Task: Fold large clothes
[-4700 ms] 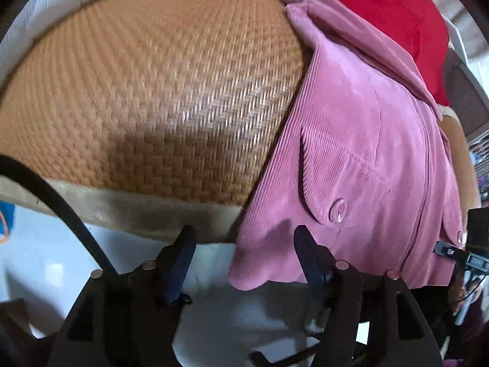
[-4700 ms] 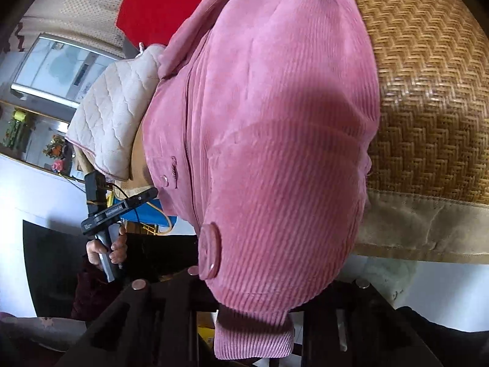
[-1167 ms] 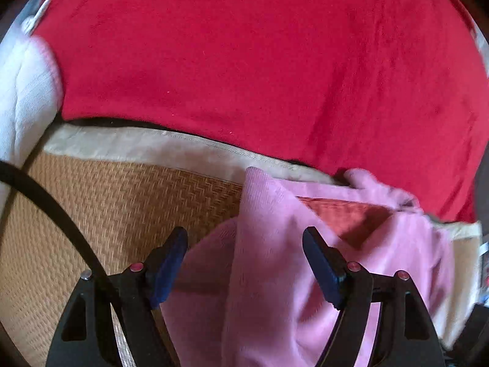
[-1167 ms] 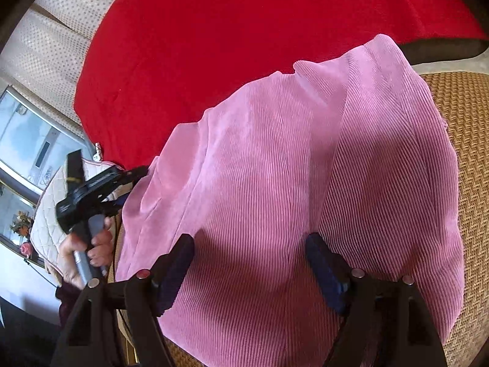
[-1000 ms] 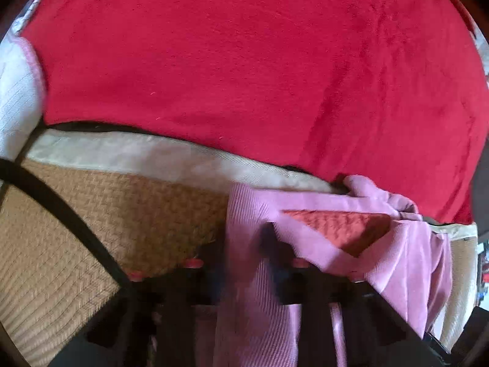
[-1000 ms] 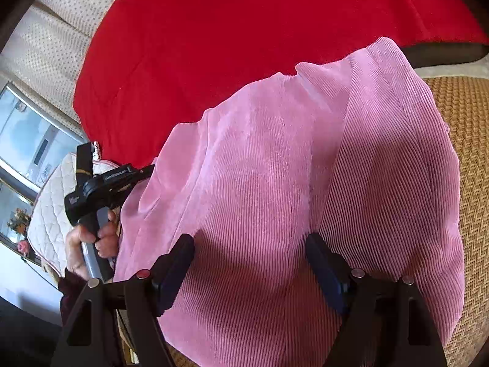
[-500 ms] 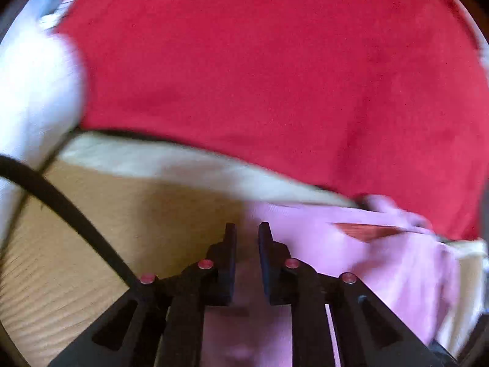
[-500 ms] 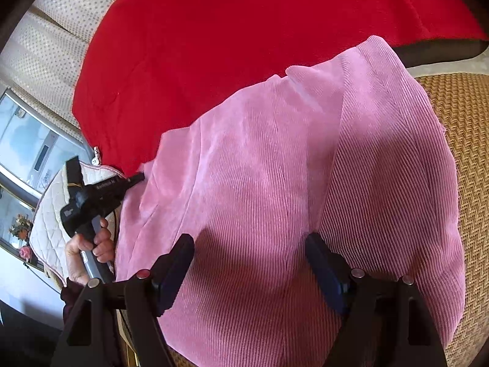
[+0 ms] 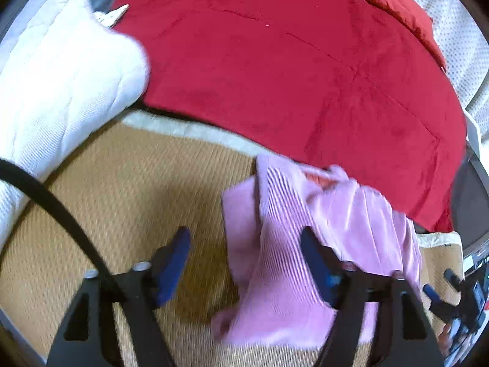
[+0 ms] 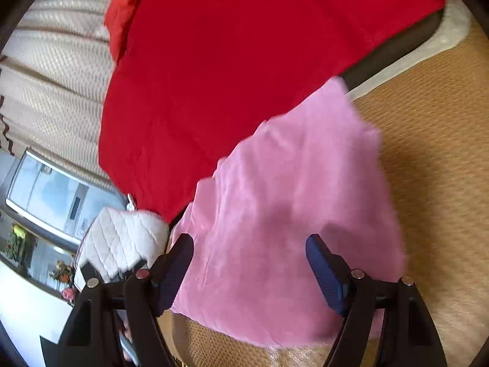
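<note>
Jaws of the left gripper (image 9: 246,263) are opening, pads pressing on nothing, with the folded pink corduroy garment (image 9: 305,244) lying lower centre to right on the woven mat (image 9: 122,198). Right gripper (image 10: 249,263) jaws stand wide apart, empty, above the same garment (image 10: 290,214) at frame centre. Red blanket (image 9: 290,61) fills the upper frame; white quilted cushion (image 9: 61,76) sits upper left.

The pink jacket (image 10: 284,202) is soft ribbed cloth. The mat (image 9: 128,189) is rough woven straw. The red blanket (image 9: 275,61) looks fuzzy and matt.
</note>
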### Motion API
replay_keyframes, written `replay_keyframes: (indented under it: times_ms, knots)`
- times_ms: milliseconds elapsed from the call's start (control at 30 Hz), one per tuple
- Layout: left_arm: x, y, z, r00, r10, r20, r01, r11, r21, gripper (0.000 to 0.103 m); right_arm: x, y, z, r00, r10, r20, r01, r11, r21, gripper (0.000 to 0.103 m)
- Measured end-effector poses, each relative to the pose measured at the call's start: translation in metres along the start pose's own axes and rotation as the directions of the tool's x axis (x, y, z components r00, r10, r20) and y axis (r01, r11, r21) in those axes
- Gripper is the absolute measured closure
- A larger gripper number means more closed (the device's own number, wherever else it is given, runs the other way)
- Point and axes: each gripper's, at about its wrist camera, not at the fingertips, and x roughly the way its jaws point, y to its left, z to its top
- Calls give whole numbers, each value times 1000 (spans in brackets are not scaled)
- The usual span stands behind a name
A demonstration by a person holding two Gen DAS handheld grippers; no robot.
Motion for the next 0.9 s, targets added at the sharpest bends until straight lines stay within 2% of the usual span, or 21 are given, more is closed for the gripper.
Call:
replay_keyframes:
  times_ms: [100,200,233,300,367,467,633,667,733,800,900]
  knots:
    - [-7,21,-26,998,8,-55,-12,996,-89,21,-33,-20,0,998,-31,47,29,999,44,23]
    - [-1,35,-47,991,-56,-125,31,981,-190,21,-57,-50,-11,999,-24,48,16,990,143,22]
    - [1,36,-51,989,-62,-132,35,979,-202,21,-63,-60,-18,999,1,38,-8,983,186,22]
    - [2,33,-55,991,-55,-122,30,980,-196,21,-66,-65,-25,1000,-9,27,3,979,203,22]
    - [8,29,-55,993,-46,-111,27,985,-170,21,-63,-70,-30,999,-35,20,30,976,215,22]
    - [16,28,-53,991,-86,-102,64,976,-207,21,-44,-71,-29,1000,-25,-17,28,973,227,22]
    - [29,26,-46,989,-128,-72,107,966,-236,22,-14,-49,-29,997,-81,2,80,989,122,22]
    - [30,23,-45,988,-139,-68,121,967,-224,24,-9,-45,-29,996,-87,6,85,991,104,22]
    - [34,15,-45,984,-161,-72,145,972,-186,52,6,-35,-31,991,-136,2,135,990,42,23]
    - [39,2,-45,986,-149,-79,139,983,-123,57,18,-26,-34,983,-183,-7,183,983,-13,25]
    - [44,-8,-45,990,-121,-69,117,991,-69,63,30,-12,-39,960,-280,18,280,953,-114,32]
